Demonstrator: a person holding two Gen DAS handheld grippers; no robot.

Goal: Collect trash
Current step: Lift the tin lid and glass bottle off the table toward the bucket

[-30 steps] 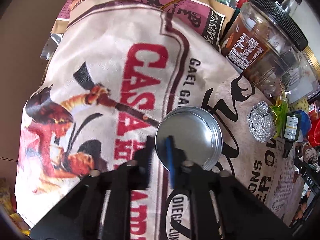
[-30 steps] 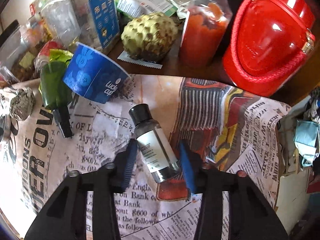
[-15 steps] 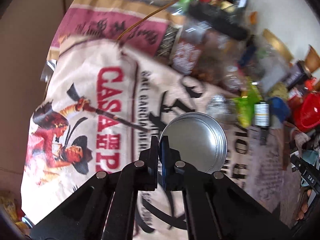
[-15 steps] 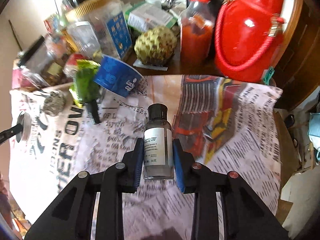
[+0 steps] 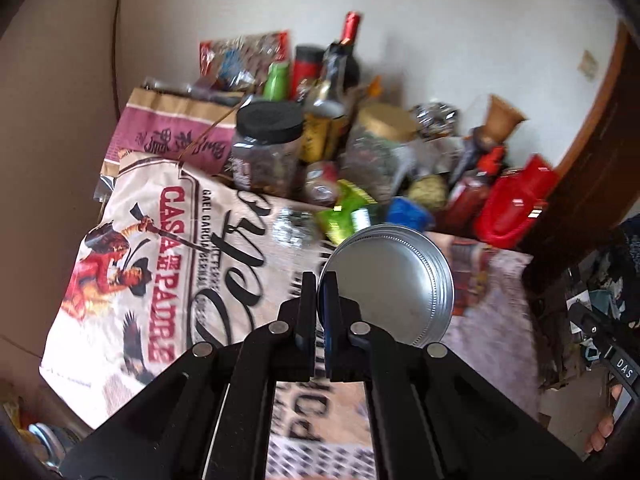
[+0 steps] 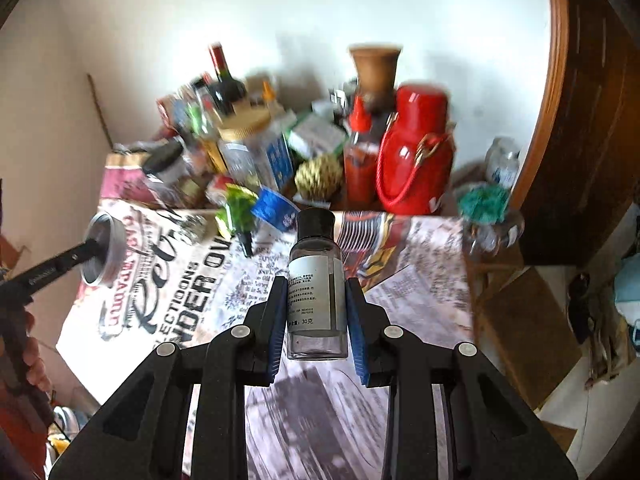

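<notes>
I see the left gripper (image 5: 320,312) pinching the rim of a round metal lid (image 5: 390,284), brushed silver with a knurled edge, held in the air above the printed cloth (image 5: 168,264). The right gripper (image 6: 316,320) clamps a small clear bottle (image 6: 316,300) between blue pads: cylindrical, black cap, white label, upright off the table. At 12 o'clock behind the bottle: blue paper cup (image 6: 274,210), crumpled green wrapper (image 6: 236,206), bumpy custard apple (image 6: 320,174), glossy red flask (image 6: 416,160). Foil ball (image 5: 290,222) at 11 o'clock of the lid, blurred.
</notes>
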